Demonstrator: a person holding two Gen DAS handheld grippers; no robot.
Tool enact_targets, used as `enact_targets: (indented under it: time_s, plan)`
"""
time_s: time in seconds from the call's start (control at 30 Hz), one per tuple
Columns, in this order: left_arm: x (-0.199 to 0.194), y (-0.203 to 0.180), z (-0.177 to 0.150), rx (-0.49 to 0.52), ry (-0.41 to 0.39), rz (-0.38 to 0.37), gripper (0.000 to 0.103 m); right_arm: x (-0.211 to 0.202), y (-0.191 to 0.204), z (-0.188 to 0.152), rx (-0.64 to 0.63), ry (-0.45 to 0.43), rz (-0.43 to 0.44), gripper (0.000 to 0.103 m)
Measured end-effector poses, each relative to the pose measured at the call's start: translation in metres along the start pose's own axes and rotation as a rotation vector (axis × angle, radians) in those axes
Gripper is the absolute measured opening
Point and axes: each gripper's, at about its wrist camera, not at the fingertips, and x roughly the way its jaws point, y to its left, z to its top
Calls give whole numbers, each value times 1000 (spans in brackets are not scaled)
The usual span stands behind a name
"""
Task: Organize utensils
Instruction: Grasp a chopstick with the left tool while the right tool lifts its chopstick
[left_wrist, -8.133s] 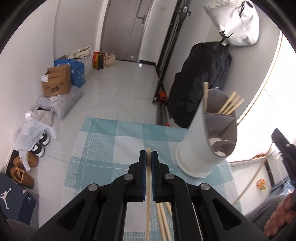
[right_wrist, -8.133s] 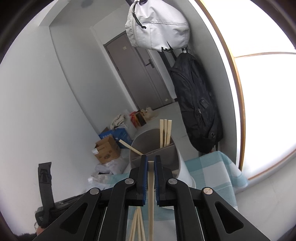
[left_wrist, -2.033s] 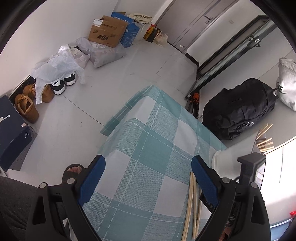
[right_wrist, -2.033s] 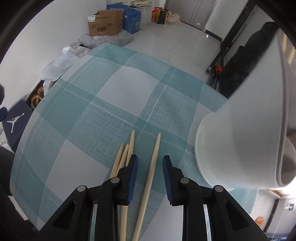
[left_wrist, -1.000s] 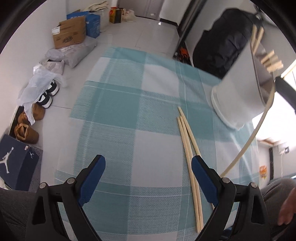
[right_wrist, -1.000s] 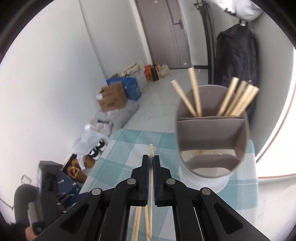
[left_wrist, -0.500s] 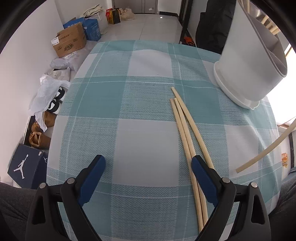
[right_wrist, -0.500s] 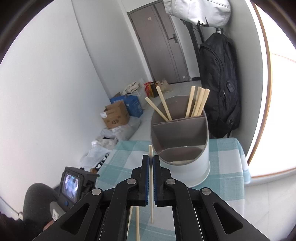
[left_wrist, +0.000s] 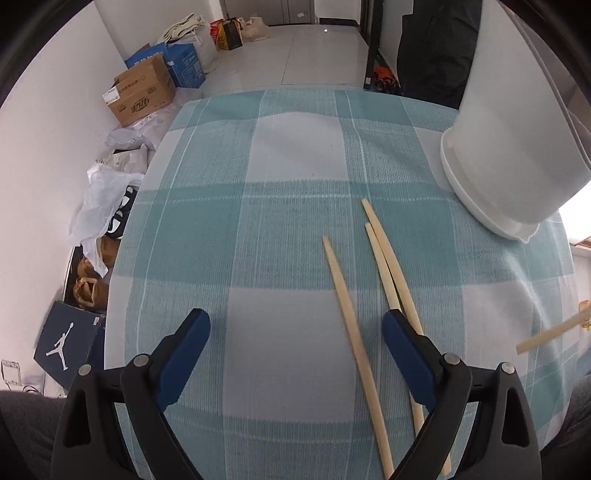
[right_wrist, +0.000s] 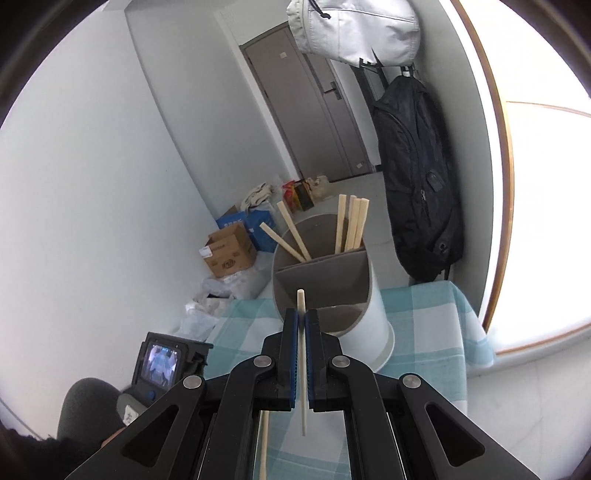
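Three wooden chopsticks (left_wrist: 384, 266) lie on the teal checked tablecloth (left_wrist: 288, 155), between and ahead of my open left gripper (left_wrist: 295, 336), which hovers low over them. The white utensil holder (left_wrist: 513, 147) stands at the far right. My right gripper (right_wrist: 302, 319) is shut on one chopstick (right_wrist: 301, 306) and holds it upright in the air in front of the holder (right_wrist: 354, 321), whose back compartments hold several chopsticks (right_wrist: 351, 225). The held chopstick's end also shows at the right edge of the left wrist view (left_wrist: 554, 332).
The table drops off at its left and far edges. On the floor beyond are cardboard boxes (left_wrist: 142, 94), bags, shoes (left_wrist: 88, 288) and a black backpack (right_wrist: 417, 173). The left gripper's screen (right_wrist: 160, 363) shows at lower left of the right wrist view.
My left gripper has come lower and nearer to the chopsticks on the cloth, one now lying apart from the other two. My right gripper has risen slightly with its chopstick.
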Motion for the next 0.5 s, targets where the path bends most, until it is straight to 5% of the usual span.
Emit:
enact_targets:
  time_s: [0.1,0.37,0.5]
  plan:
    - [1,1,2,-2,6,-48,76,-1,-4,1,16,0,8,3]
    - [-7,-18,3,87,-9,-78,20,-2,-10,5,47,-4,27,3]
    - [-6,-21,10,96,-16,-83,10,-4,-8,5,44,-11,28,3]
